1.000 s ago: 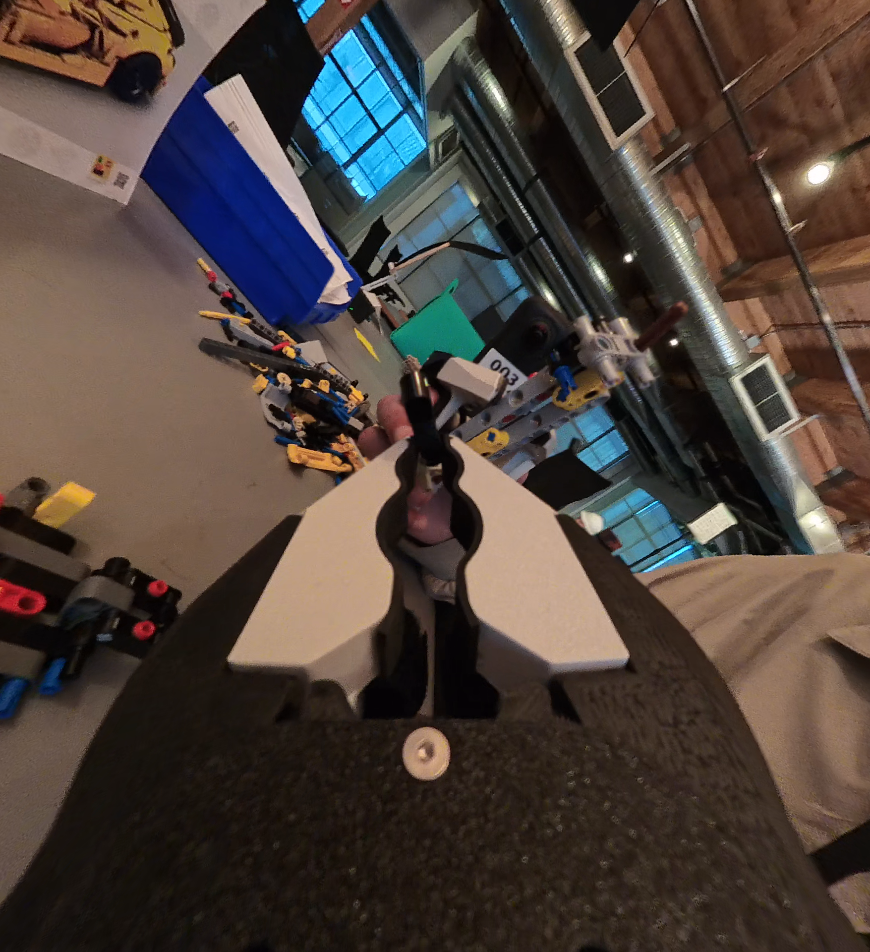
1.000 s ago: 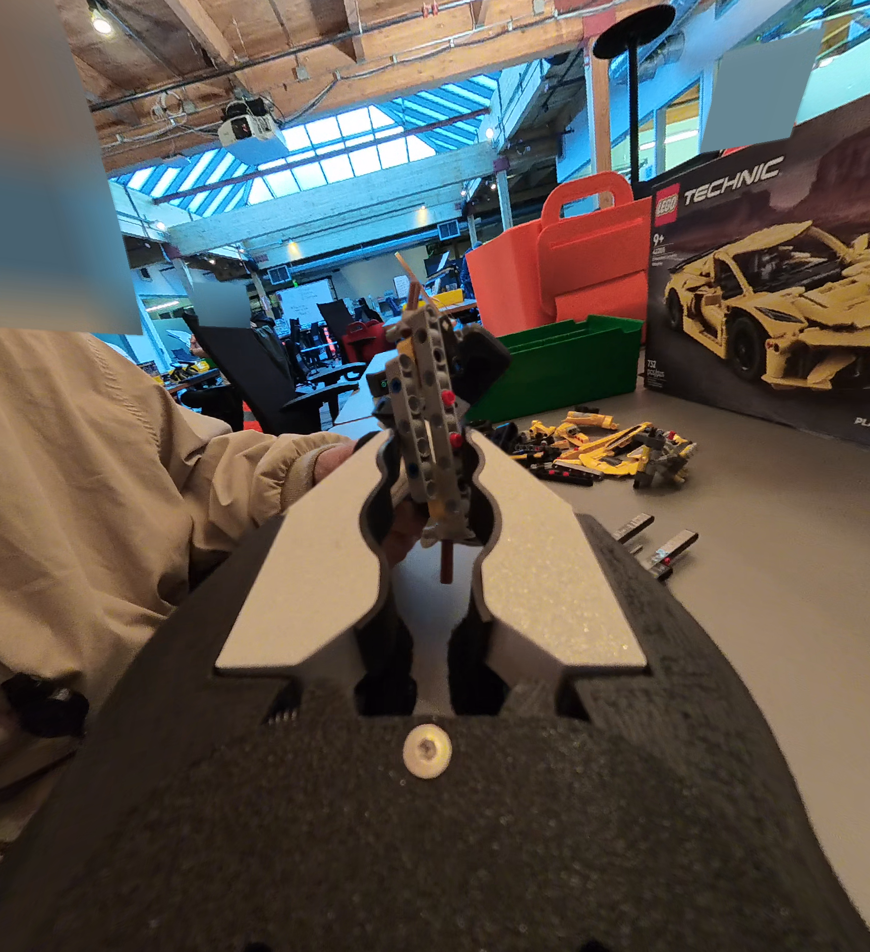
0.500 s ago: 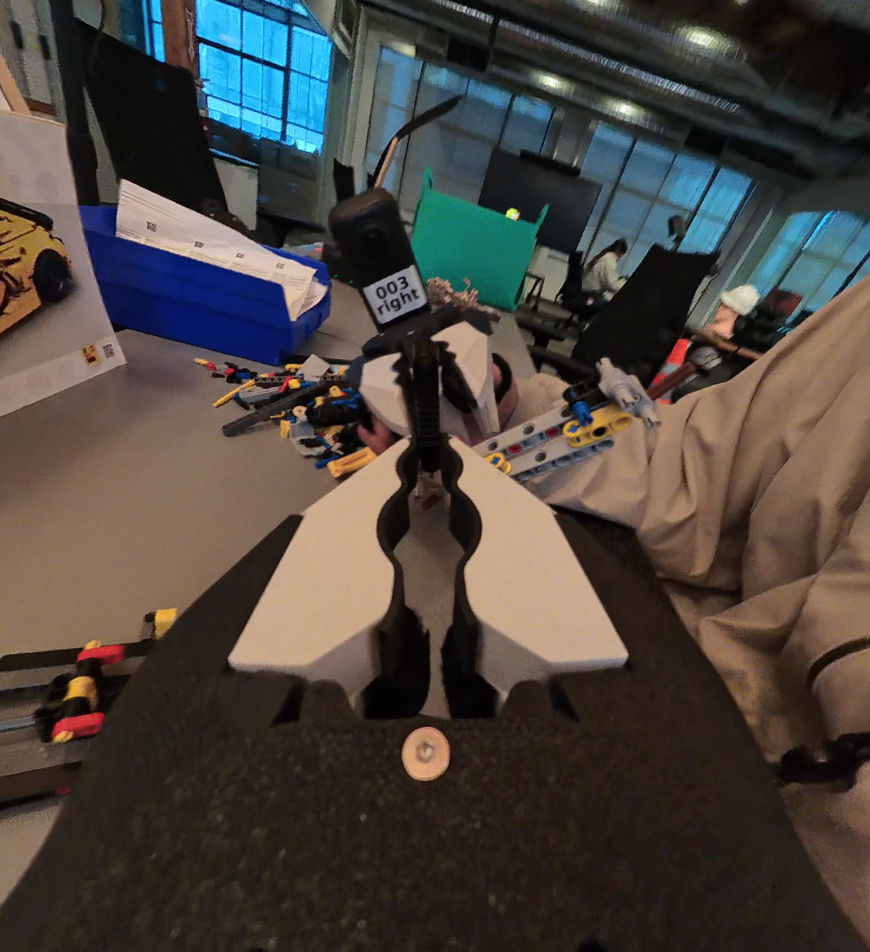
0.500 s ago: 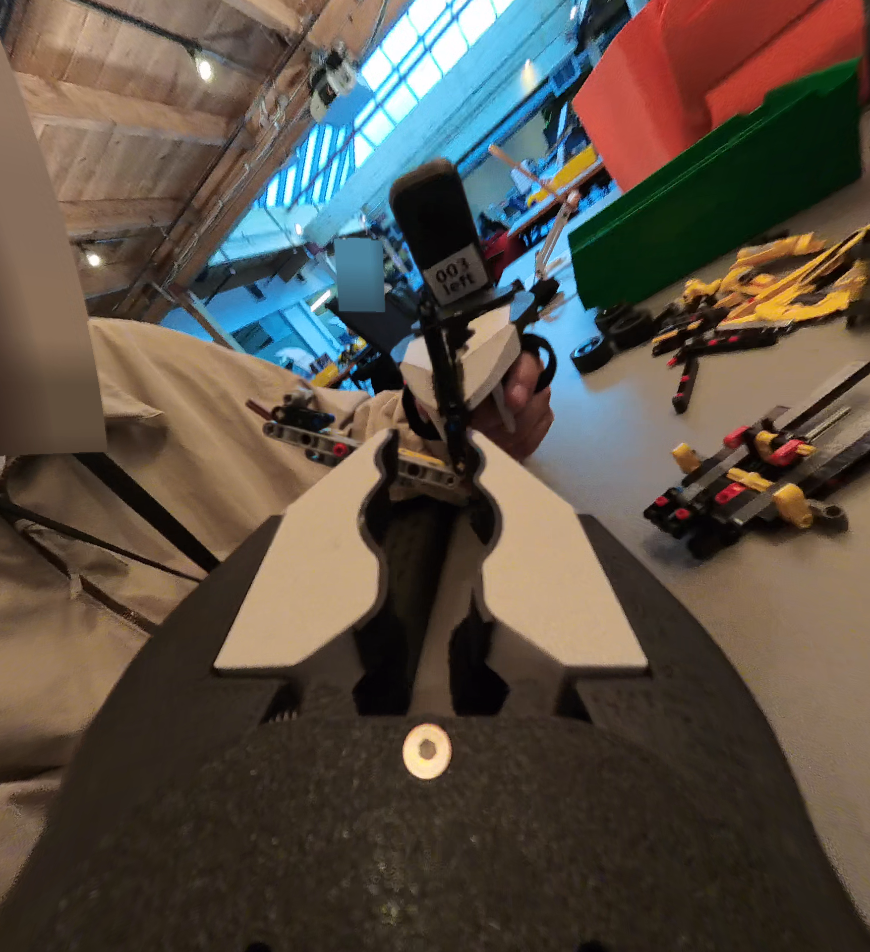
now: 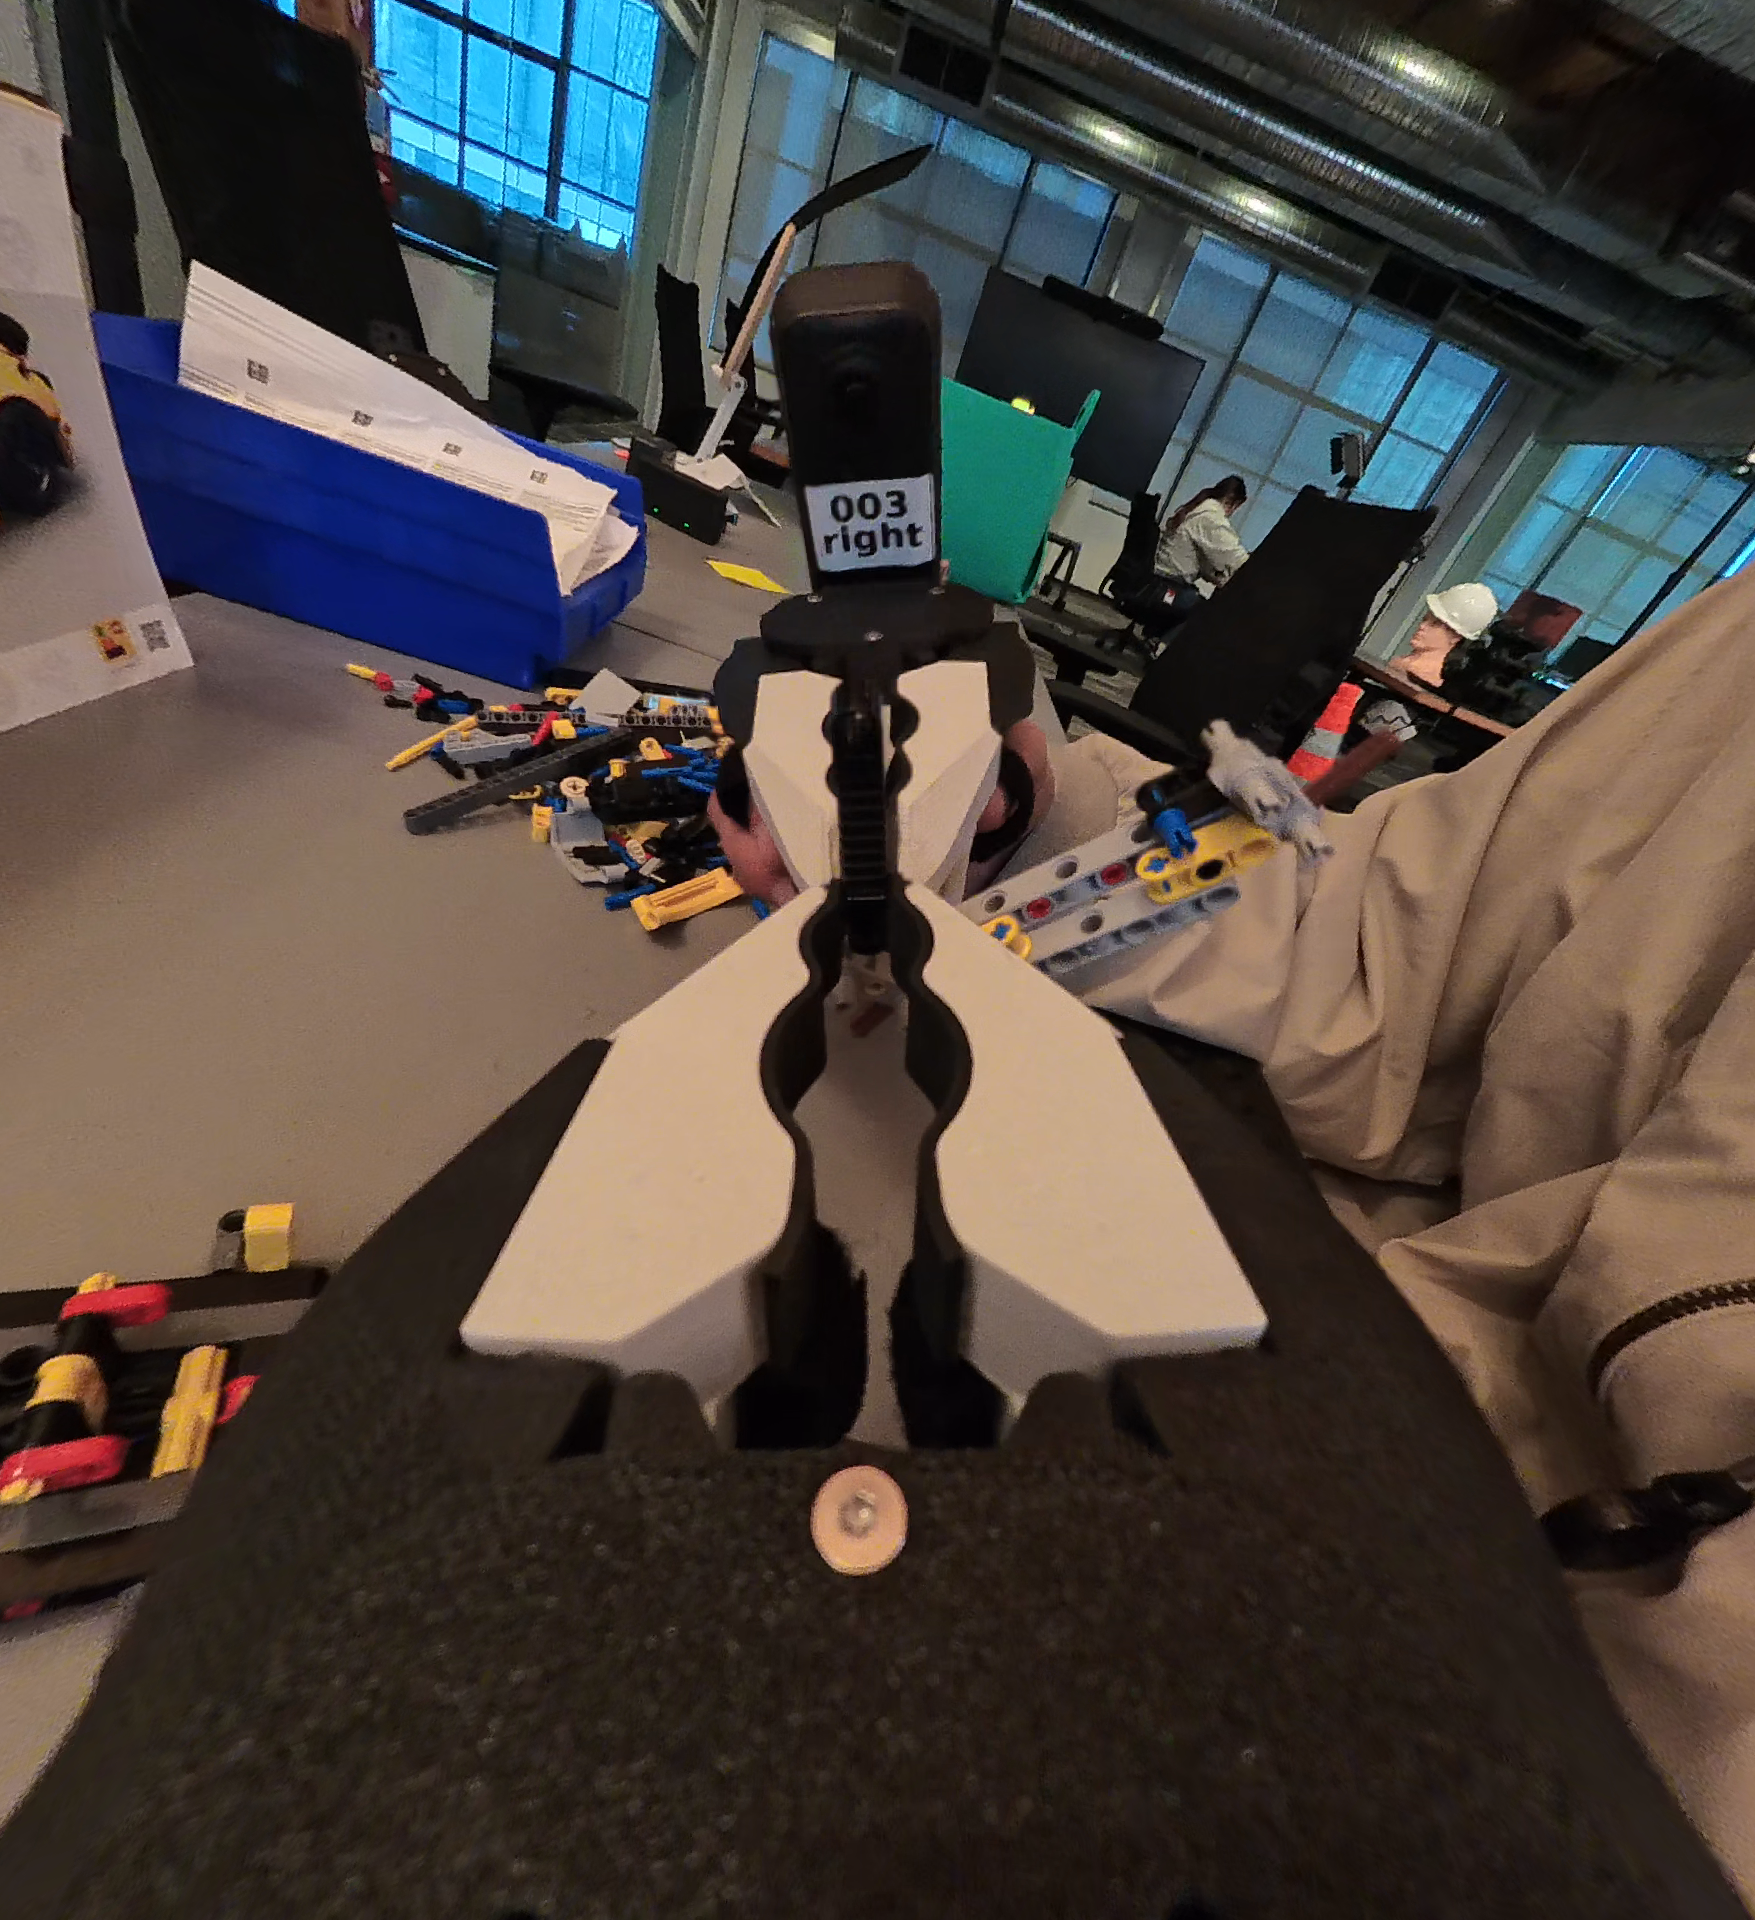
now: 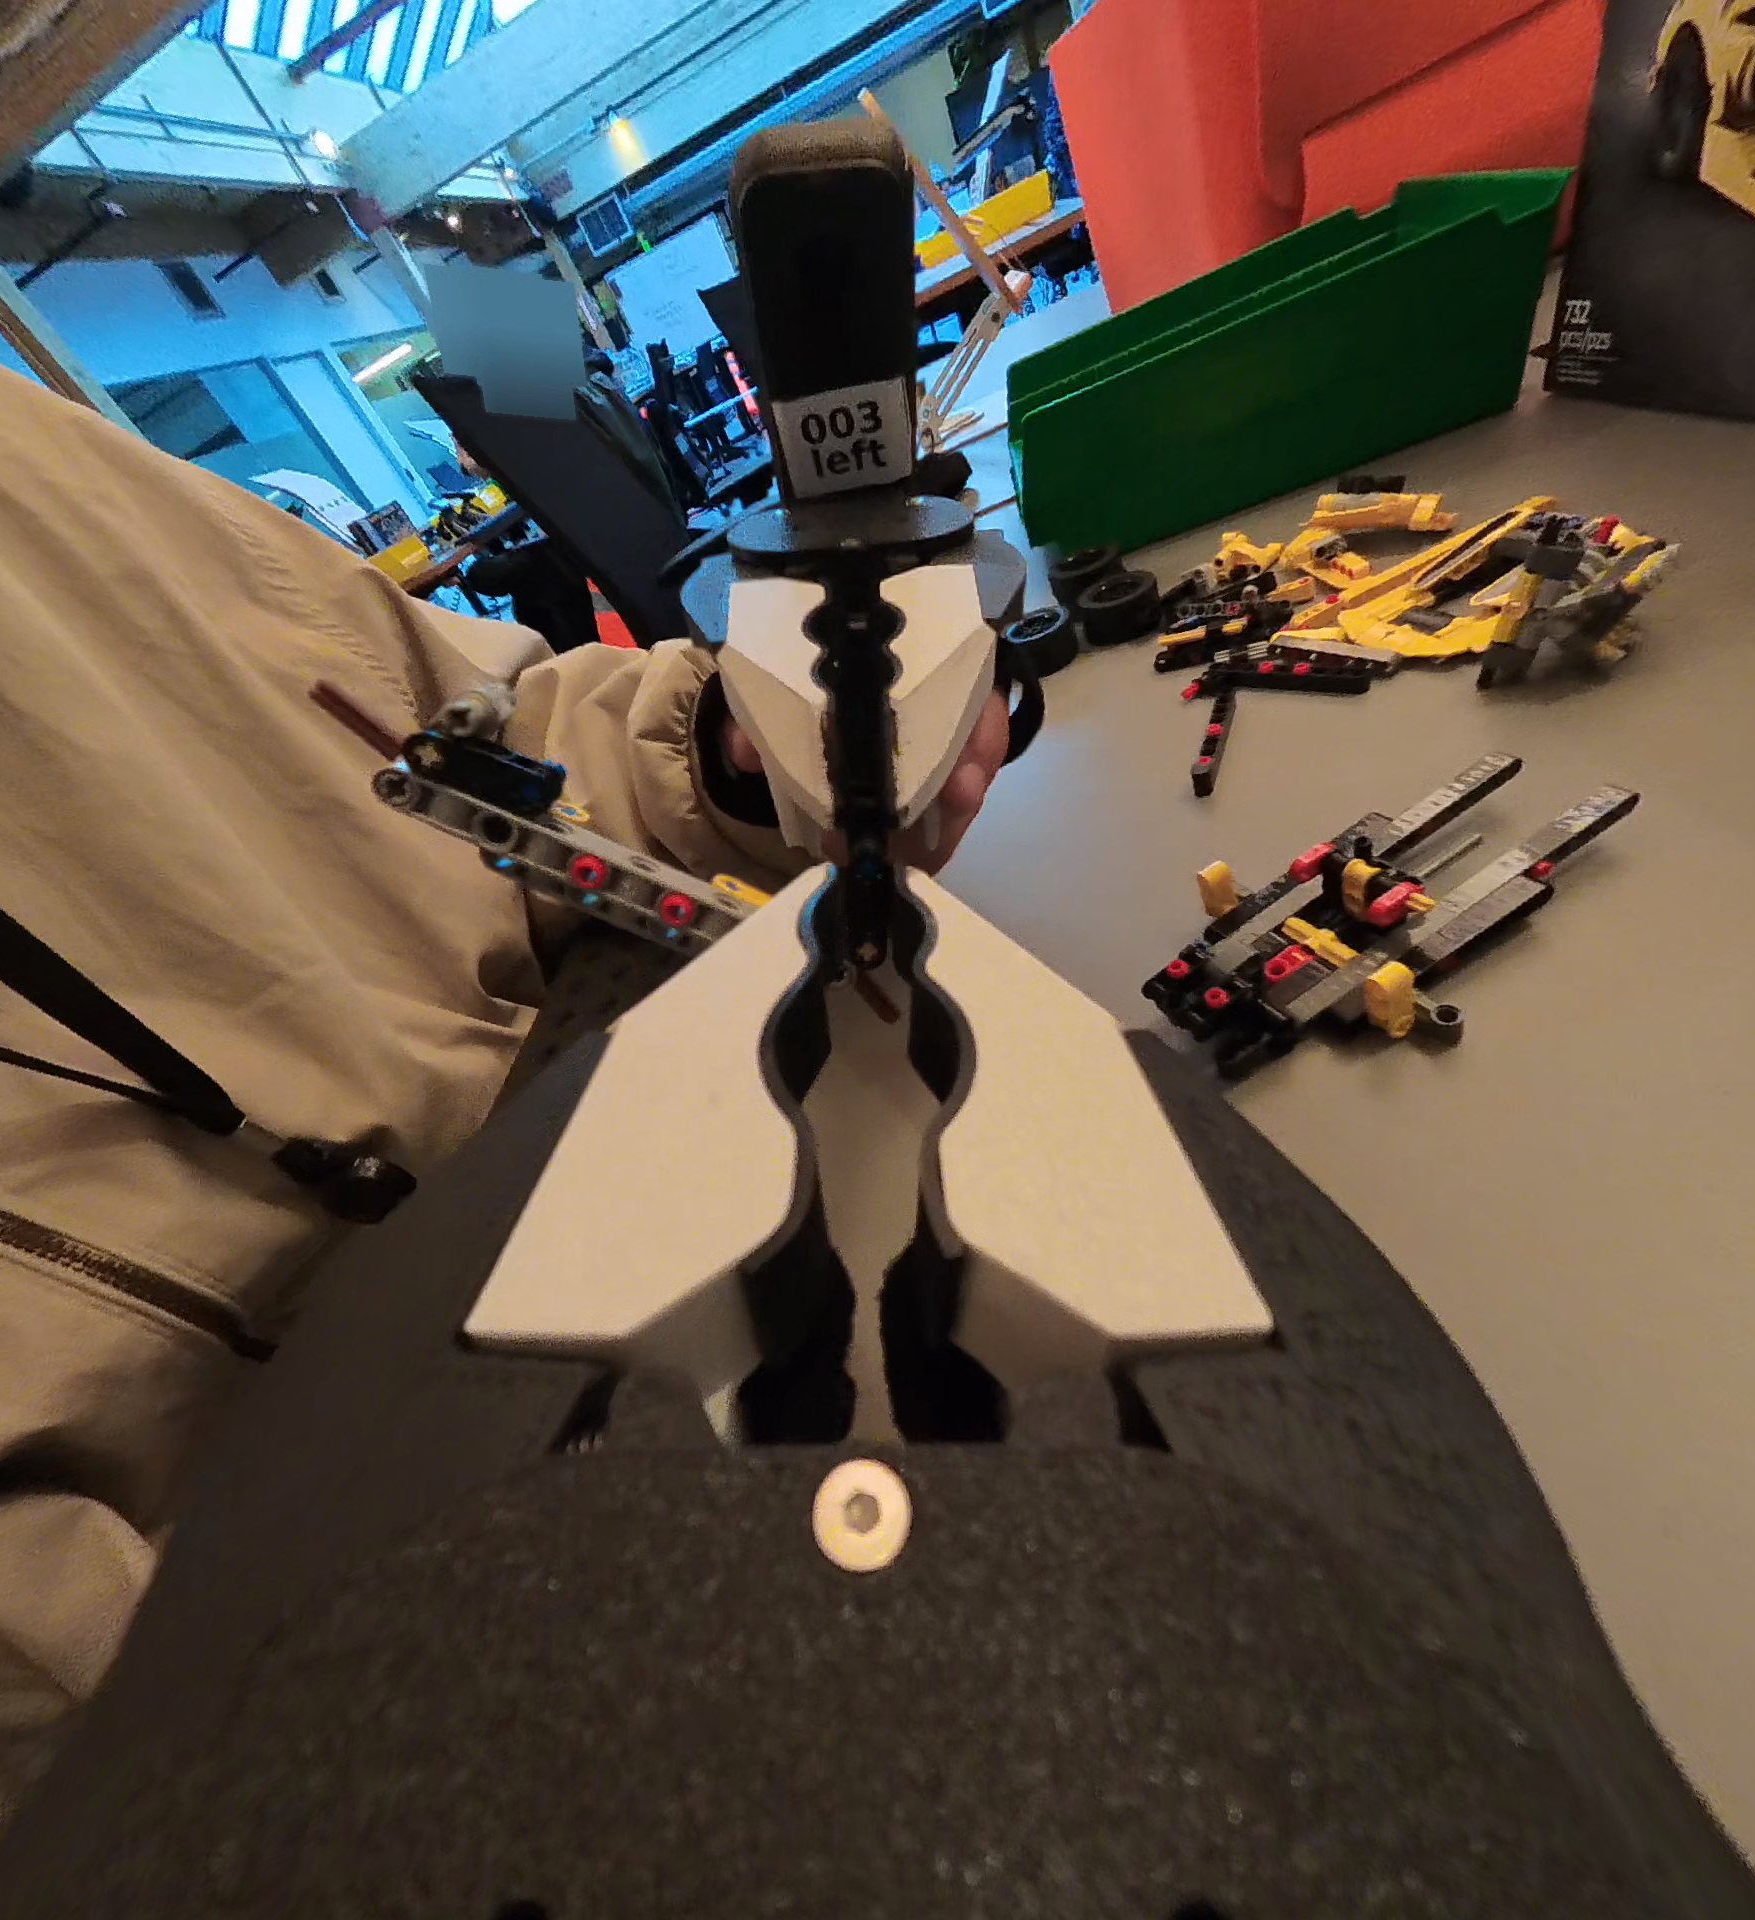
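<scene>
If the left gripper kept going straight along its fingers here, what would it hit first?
Most likely the right gripper, which faces the left gripper nose to nose; their tips look nearly touching, though depth is uncertain. The grey beam assembly sits just off to the side.

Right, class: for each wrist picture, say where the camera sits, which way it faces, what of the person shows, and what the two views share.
Left wrist view: on the left gripper, facing along its fingers at the right gripper and blue bin; right sleeve shows at right.
Right wrist view: on the right gripper, facing the left gripper and green bin; left sleeve shows at left.
Shared: both grippers, tip to tip on the grey beam assembly, above the grey table.
</scene>
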`<action>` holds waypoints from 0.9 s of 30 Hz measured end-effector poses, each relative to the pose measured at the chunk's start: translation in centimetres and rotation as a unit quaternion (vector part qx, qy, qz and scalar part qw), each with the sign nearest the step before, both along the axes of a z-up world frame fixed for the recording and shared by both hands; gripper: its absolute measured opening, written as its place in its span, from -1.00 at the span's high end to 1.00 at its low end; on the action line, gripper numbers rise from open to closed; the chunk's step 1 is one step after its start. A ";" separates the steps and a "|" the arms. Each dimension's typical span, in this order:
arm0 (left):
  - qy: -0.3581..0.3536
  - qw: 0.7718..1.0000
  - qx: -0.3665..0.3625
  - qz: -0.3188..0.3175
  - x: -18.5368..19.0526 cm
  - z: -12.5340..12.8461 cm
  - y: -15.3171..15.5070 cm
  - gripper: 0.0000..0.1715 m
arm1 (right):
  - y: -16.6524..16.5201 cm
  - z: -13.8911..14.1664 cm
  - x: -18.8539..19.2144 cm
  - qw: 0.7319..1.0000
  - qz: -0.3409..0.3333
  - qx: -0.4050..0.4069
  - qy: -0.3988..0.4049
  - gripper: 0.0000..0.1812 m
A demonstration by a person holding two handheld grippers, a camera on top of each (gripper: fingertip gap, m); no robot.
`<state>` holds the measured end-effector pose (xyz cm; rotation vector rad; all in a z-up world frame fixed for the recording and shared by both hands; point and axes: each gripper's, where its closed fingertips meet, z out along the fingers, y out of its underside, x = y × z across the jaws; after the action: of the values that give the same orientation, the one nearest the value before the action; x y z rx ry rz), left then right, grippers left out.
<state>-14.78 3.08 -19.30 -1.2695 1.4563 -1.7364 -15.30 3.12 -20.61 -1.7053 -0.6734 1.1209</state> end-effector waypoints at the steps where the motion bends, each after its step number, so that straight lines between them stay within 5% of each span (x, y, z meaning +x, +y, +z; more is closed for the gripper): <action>1: 0.002 1.000 0.007 0.001 0.0 -0.1 0.0 0.92 | 0.1 0.0 0.1 1.000 -0.001 -0.004 -0.001 0.93; 4: -0.002 0.999 0.030 0.017 -0.5 0.1 0.8 0.92 | 0.1 0.2 0.7 1.000 0.000 -0.011 0.012 0.93; 8: -0.020 0.999 0.000 0.030 -2.9 1.2 4.4 0.93 | 0.6 3.1 6.9 0.992 -0.065 -0.002 0.106 0.94; 13: 0.213 0.965 0.154 -0.002 -1.4 -9.1 1.7 0.92 | 0.6 3.6 6.6 0.990 -0.055 -0.001 0.132 0.93; 18: 0.285 0.922 0.256 0.051 -0.3 -12.5 1.9 0.91 | 1.3 2.6 5.5 0.993 -0.085 0.072 0.045 0.93; 27: 0.277 0.936 0.209 0.064 0.1 -12.1 2.1 0.85 | 2.6 -0.2 4.2 0.986 -0.110 0.107 -0.061 0.93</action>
<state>-14.65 5.19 -31.37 -1.6339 1.8702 -0.9348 -11.09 5.68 -20.80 -1.6274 -0.6394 0.7667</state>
